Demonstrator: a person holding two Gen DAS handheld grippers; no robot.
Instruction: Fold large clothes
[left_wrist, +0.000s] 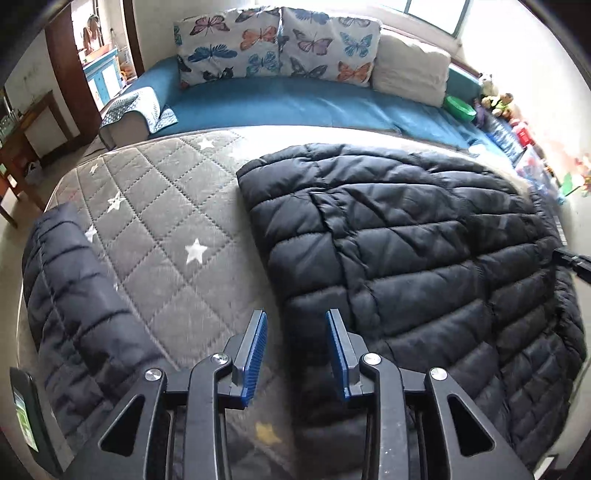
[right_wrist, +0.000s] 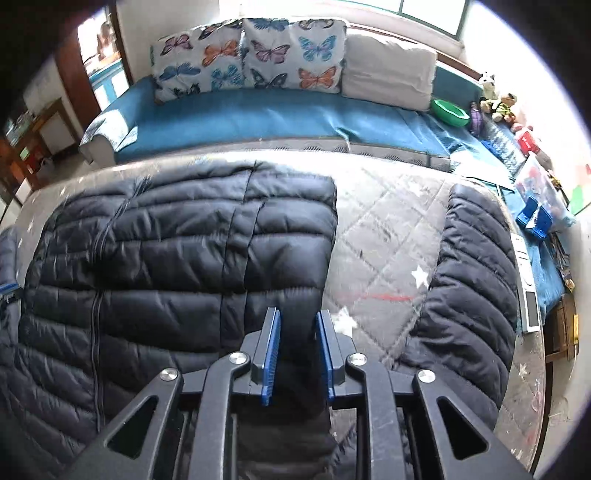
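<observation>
A dark quilted puffer jacket (left_wrist: 406, 258) lies flat on a grey star-print mattress (left_wrist: 159, 206). One sleeve (left_wrist: 74, 295) stretches out to its left. My left gripper (left_wrist: 296, 315) hovers over the jacket's left edge. It is open, and mattress and jacket edge show through the gap between its blue pads. In the right wrist view the jacket body (right_wrist: 184, 258) fills the left half and the other sleeve (right_wrist: 472, 277) lies apart at the right. My right gripper (right_wrist: 298, 313) hangs over the body's right edge, its jaws narrowly open with dark fabric showing in the gap below them.
Behind the mattress (right_wrist: 380, 240) stands a blue sofa (right_wrist: 258, 114) with butterfly cushions (right_wrist: 240, 55) and a green bowl (right_wrist: 450, 109). Toys and a blue plastic part (right_wrist: 533, 219) crowd the far right. A white device (right_wrist: 530, 288) lies at the right edge. A person (left_wrist: 92, 33) stands in the doorway.
</observation>
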